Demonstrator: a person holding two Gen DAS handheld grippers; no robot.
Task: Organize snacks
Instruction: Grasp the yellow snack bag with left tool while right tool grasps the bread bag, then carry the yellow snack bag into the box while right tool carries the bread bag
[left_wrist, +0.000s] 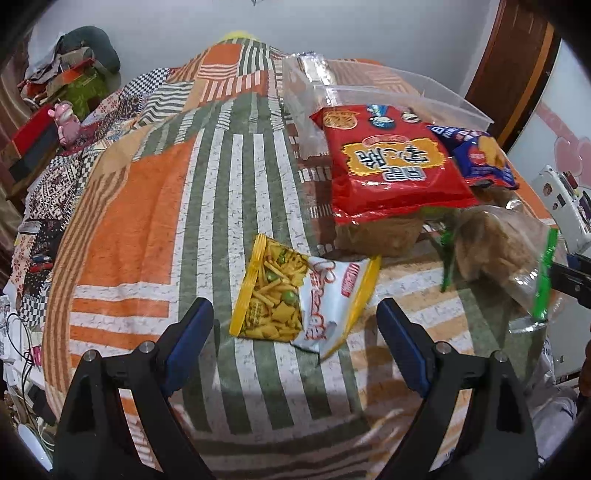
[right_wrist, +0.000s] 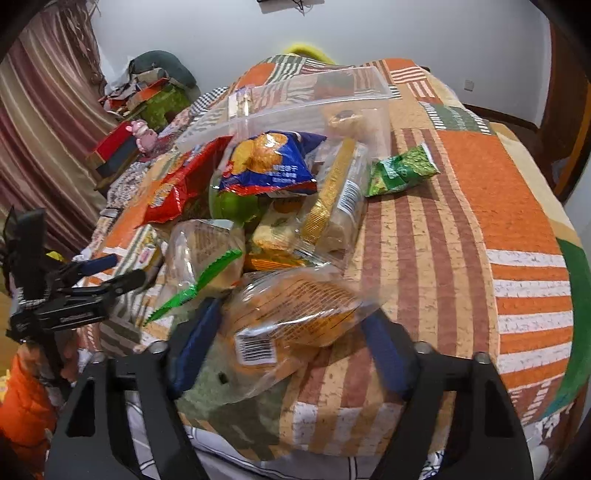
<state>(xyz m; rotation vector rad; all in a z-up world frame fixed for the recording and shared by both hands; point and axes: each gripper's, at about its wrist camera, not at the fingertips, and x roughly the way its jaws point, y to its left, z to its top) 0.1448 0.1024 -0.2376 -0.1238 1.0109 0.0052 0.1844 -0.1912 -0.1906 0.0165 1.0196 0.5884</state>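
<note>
My left gripper is open just before a yellow snack-mix bag lying flat on the patchwork quilt. Behind it lie a red chip bag and a blue biscuit bag, beside a clear plastic bin. My right gripper is open with a clear bread packet lying between its fingers; whether they touch it I cannot tell. Beyond it is a pile: a green-edged bread bag, a gold-striped cake pack, the blue biscuit bag, the red bag and the bin.
A green snack pouch lies apart, right of the pile. The left gripper shows at the left edge of the right wrist view. A pink toy and a clothes heap lie by the quilt's far left. The quilt drops off at the near edge.
</note>
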